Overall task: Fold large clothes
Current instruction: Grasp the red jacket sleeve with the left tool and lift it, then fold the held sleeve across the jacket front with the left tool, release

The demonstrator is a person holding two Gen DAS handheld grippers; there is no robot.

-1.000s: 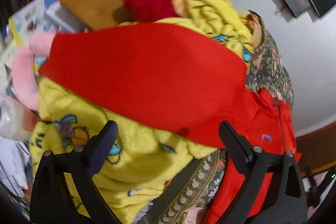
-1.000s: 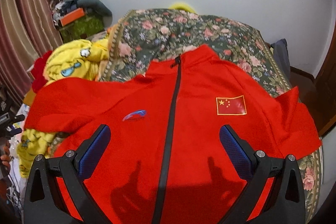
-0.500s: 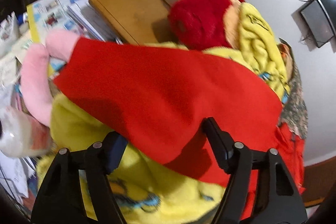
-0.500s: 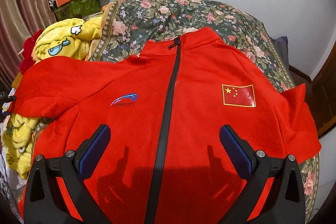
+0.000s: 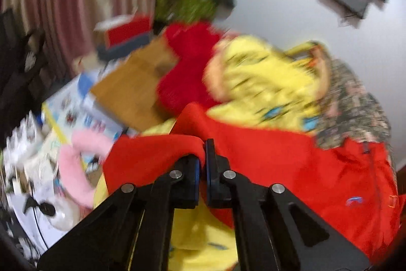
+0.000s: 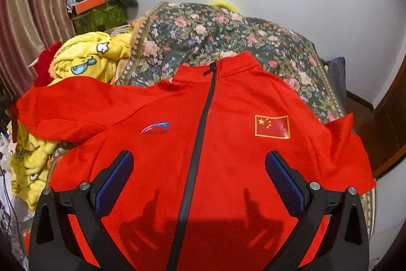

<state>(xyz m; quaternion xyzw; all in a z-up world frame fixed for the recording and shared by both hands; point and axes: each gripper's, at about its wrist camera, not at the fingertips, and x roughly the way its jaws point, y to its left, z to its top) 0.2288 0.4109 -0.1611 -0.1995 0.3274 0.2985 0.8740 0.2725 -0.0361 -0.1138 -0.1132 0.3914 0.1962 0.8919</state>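
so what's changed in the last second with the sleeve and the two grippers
The left gripper, open around the red jacket's sleeve a second ago, has shut on the sleeve's edge and bunched it; its view is blurred, so it is moving. The right gripper stays open over the jacket's front, with only a slight shift in its view. The jacket's body still lies flat, zipped, on the floral bedspread.

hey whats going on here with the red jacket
A person with a gripper in each hand is folding a red jacket spread front-up on a floral bedspread. The left gripper is shut on the jacket's sleeve, beside a yellow blanket. The right gripper hangs open above the zipped chest, touching nothing.
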